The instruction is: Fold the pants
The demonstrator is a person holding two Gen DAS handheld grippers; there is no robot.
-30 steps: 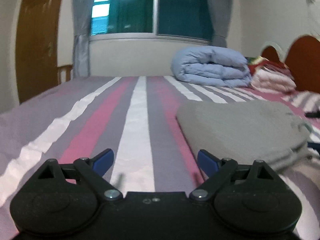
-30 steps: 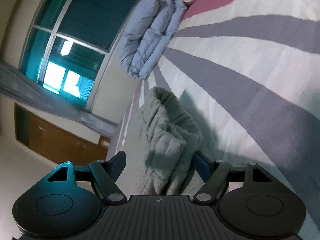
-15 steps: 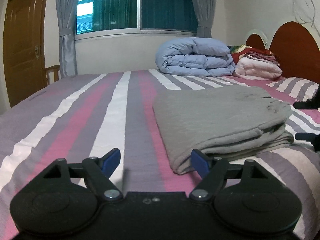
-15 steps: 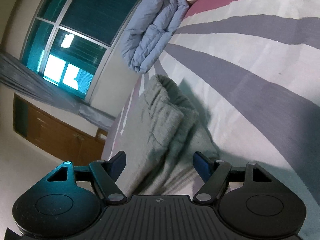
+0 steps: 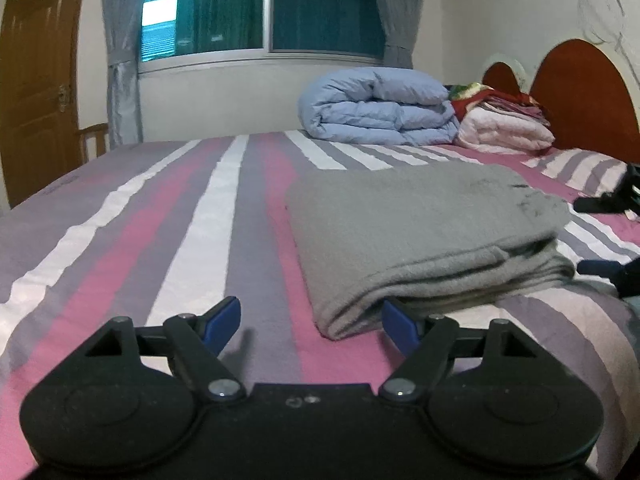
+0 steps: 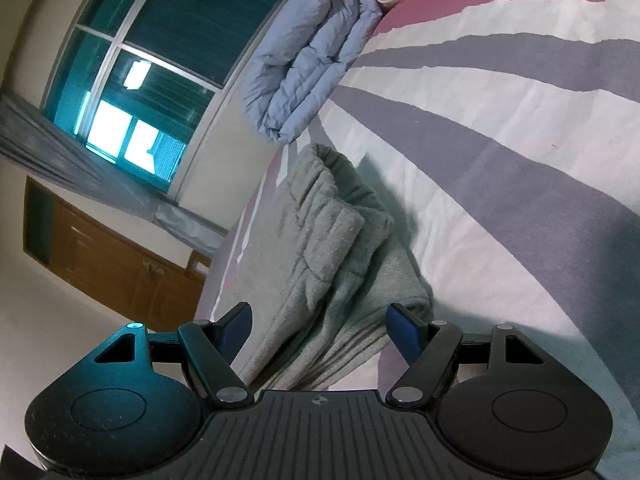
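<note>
Striped pink-grey bedspread (image 5: 192,216); folded grey pants (image 5: 420,232); blue duvet (image 5: 380,106) under window (image 5: 264,4); both tongs released.

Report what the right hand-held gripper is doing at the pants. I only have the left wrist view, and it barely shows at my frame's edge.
Observer: The right hand-held gripper is open, its jaws on either side of the near end of the folded grey pants. Neither pad presses the cloth.
Operator: Describe that end of the pile.
Observer: Several layers are stacked unevenly there. The upper fold stops short of the lower ones.
Operator: Check the far corner on that side.
Observer: A gathered edge curls up there, short of the folded blue duvet.
</note>
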